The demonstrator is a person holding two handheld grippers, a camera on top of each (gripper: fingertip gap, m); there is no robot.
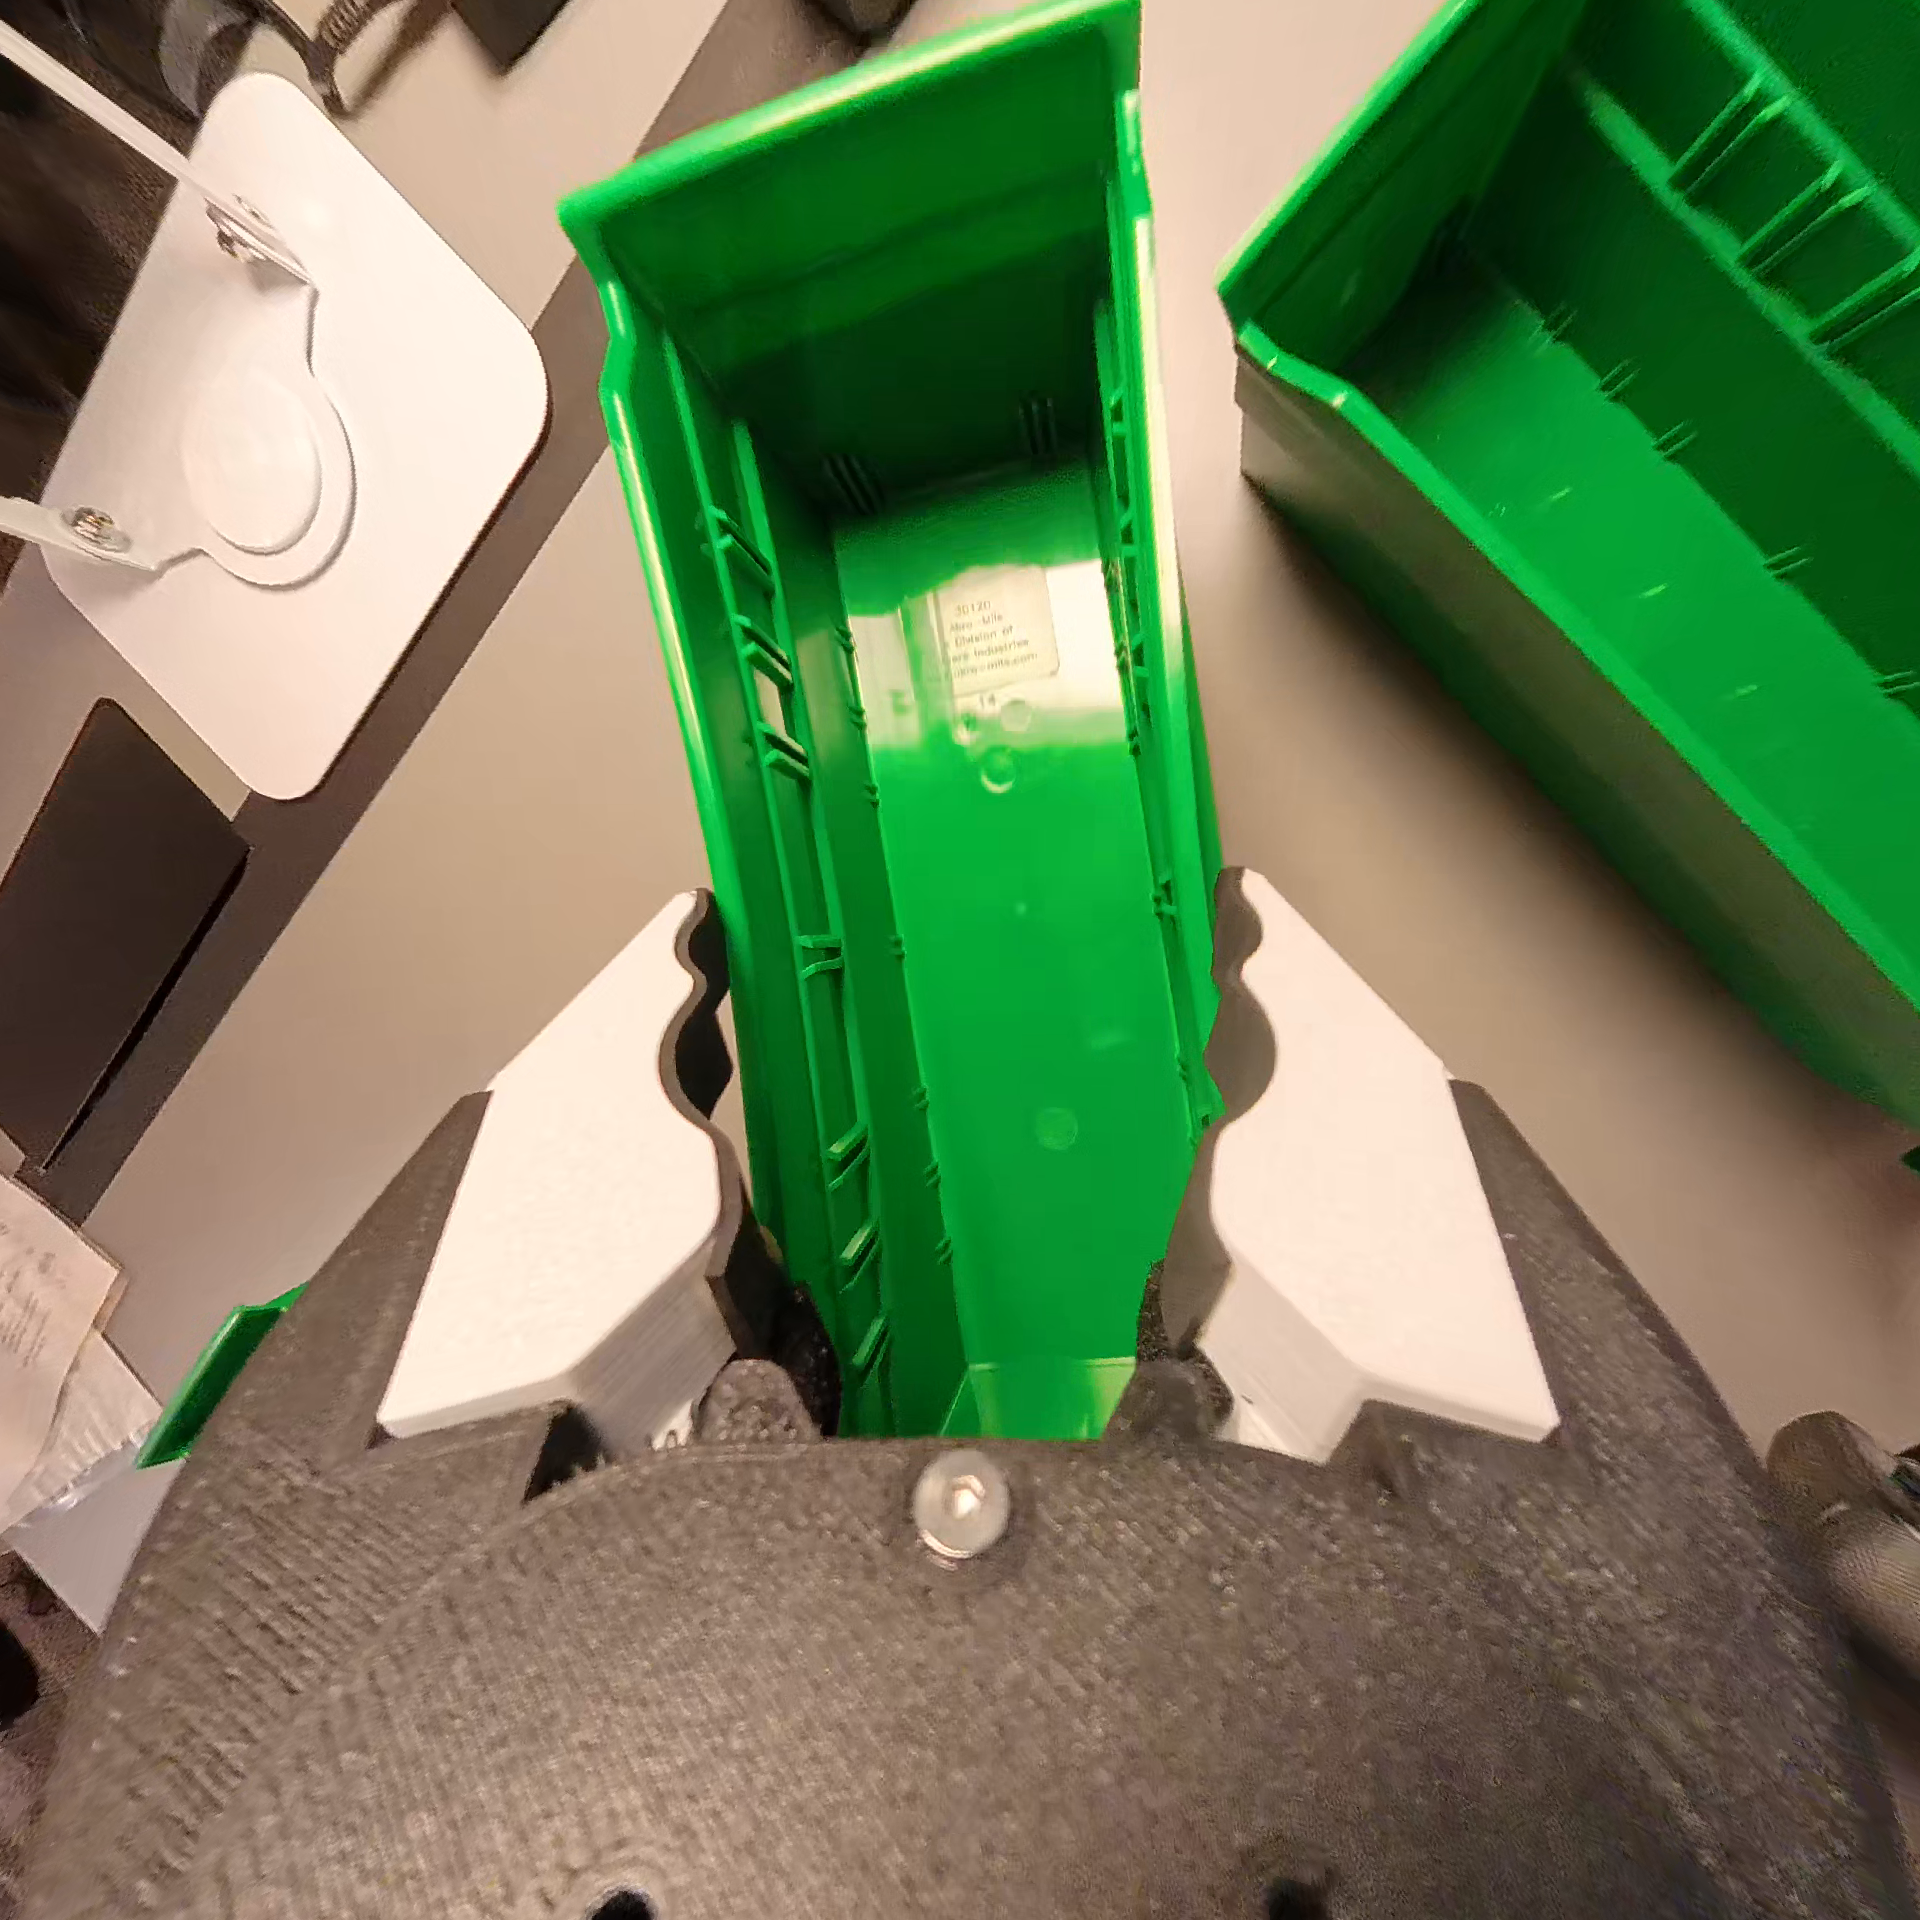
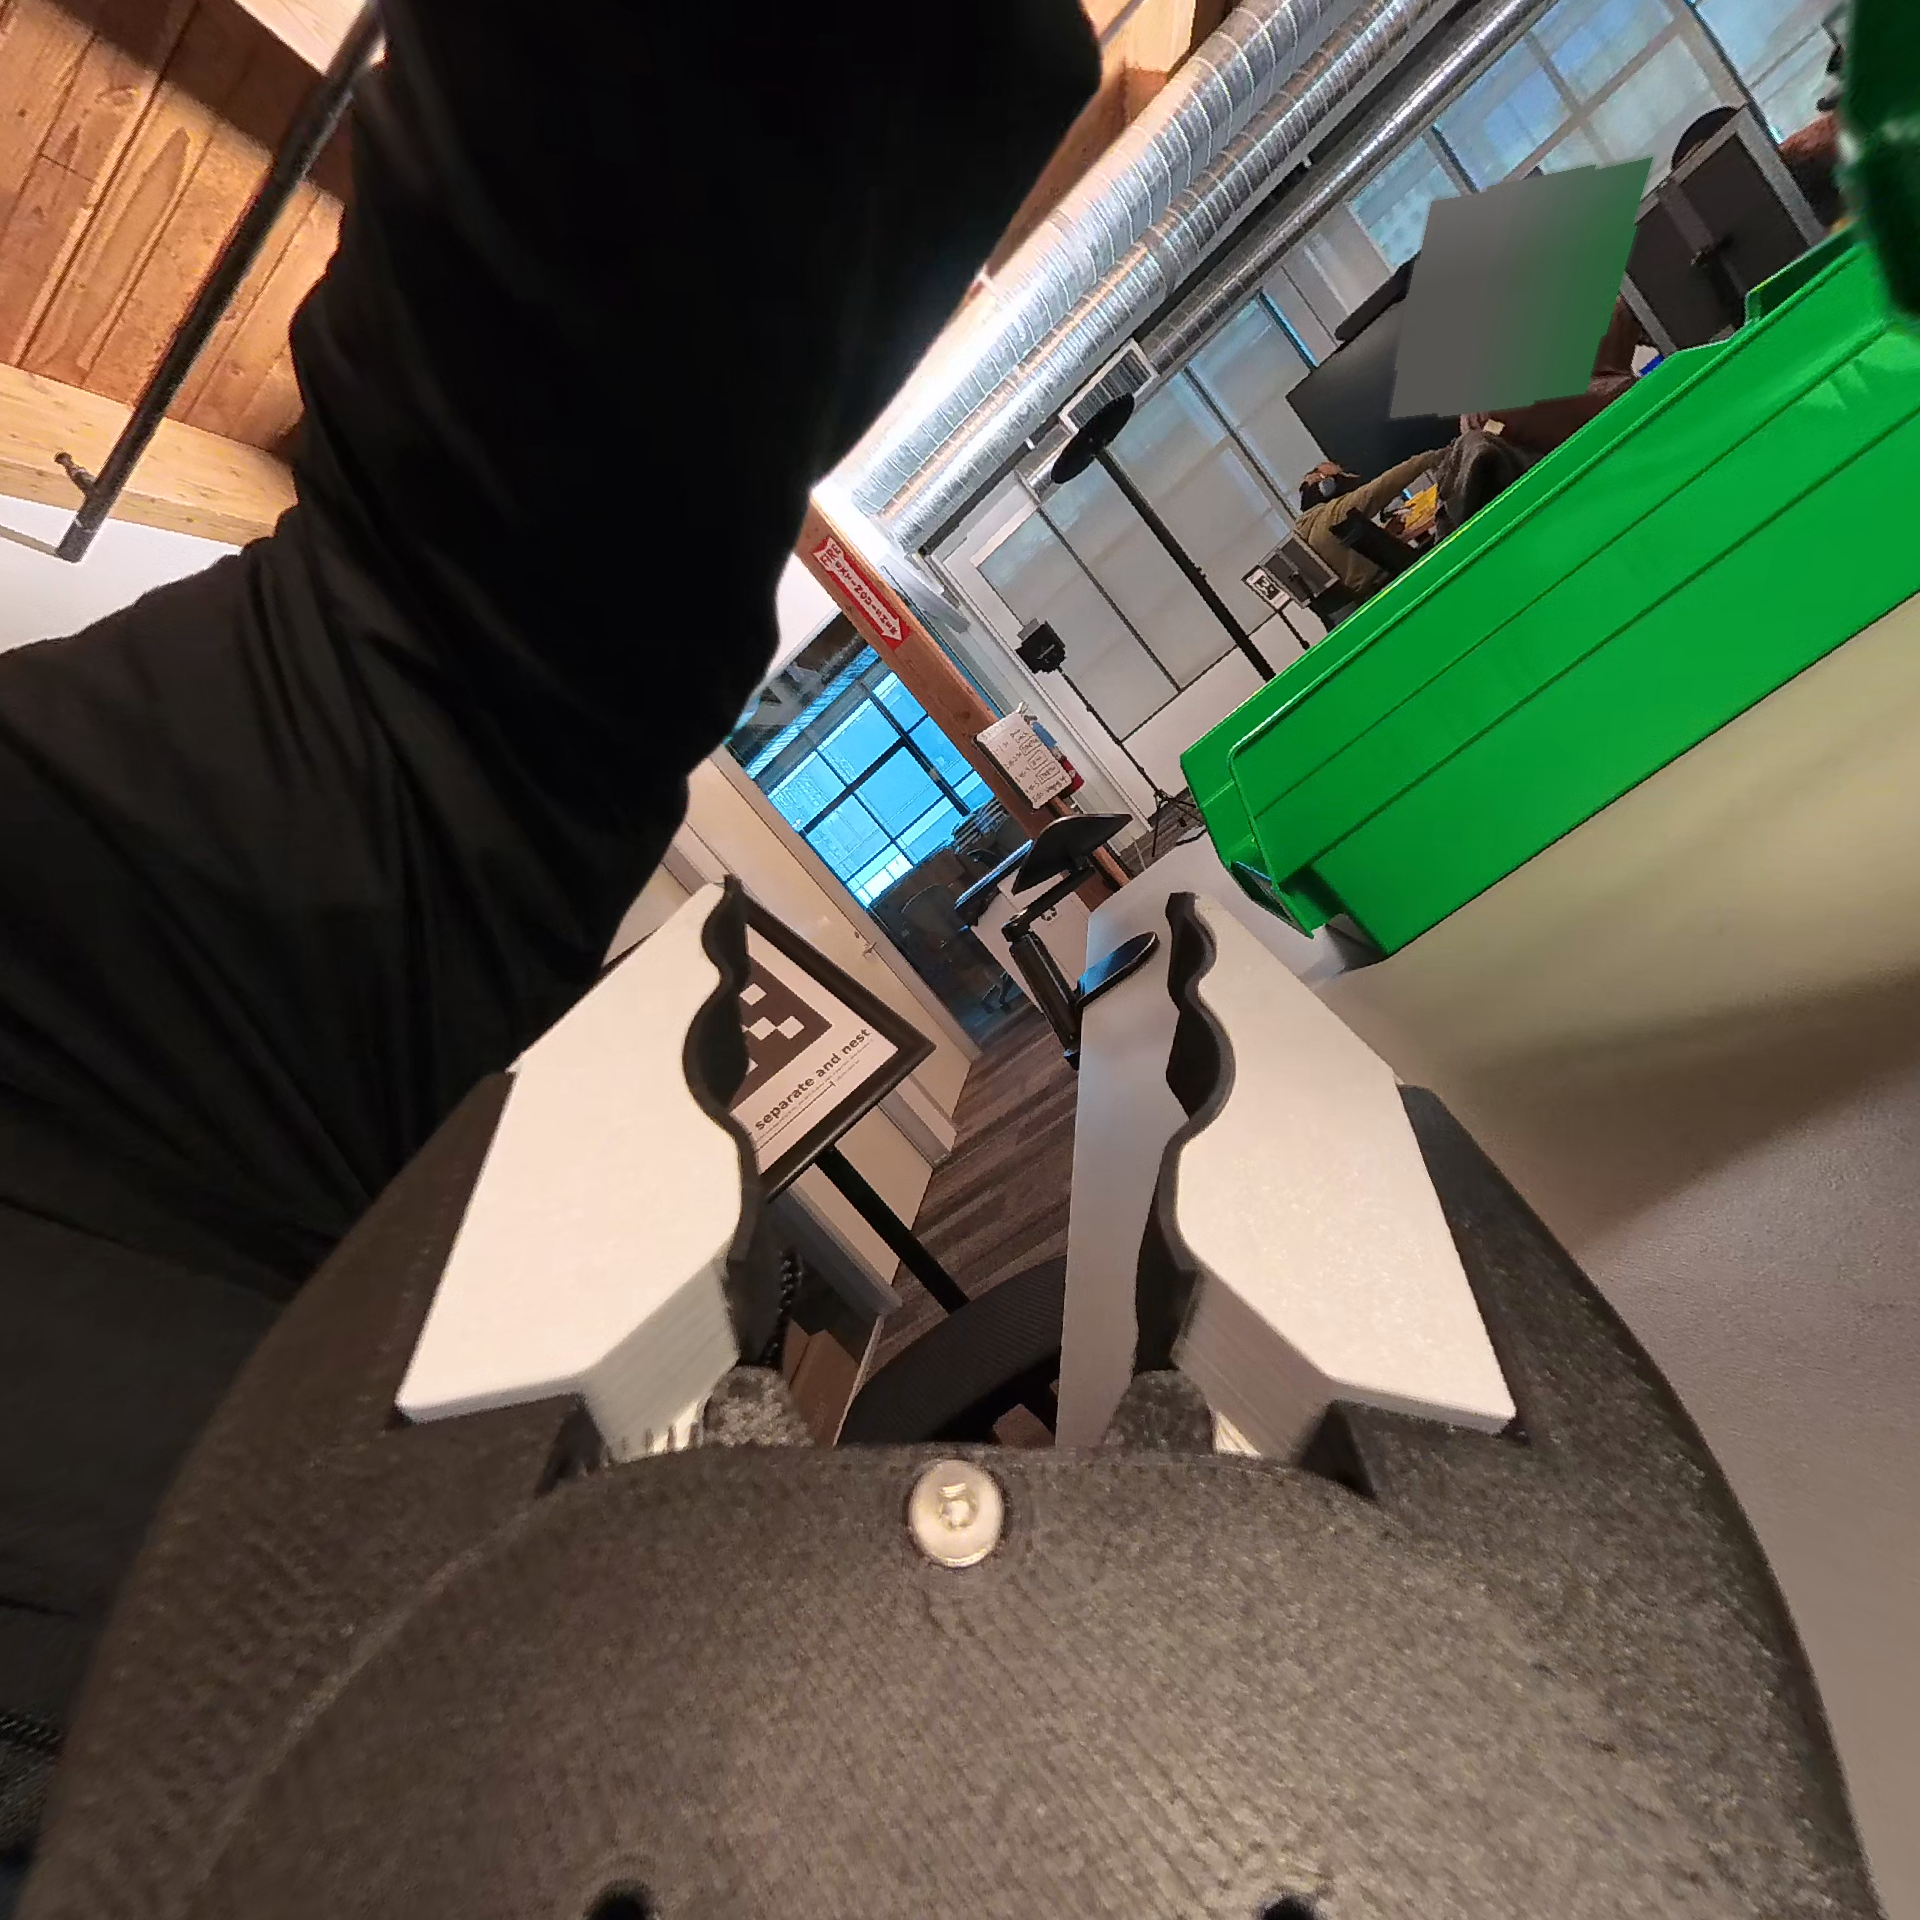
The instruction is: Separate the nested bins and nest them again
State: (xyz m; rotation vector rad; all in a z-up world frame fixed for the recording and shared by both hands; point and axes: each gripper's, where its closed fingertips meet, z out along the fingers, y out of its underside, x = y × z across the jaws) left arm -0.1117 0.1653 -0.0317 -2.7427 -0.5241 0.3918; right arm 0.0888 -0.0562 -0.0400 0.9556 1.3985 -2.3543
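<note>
Green plastic, the narrow bin [image 1: 977,727] sits clamped between your left claw [image 1: 966,987] pads above the table [image 1: 468,883], so keep it level toward the wider bin [image 1: 1621,499], right claw [image 2: 956,1039] open, empty.

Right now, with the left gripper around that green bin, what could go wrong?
1. The left gripper holds the narrow bin only near one end, with most of it sticking out, so it may tilt or slip.
2. The second bin sits close on the right, so a swing could knock it.
3. The right gripper is open and holds nothing, so it gives no support.
</note>
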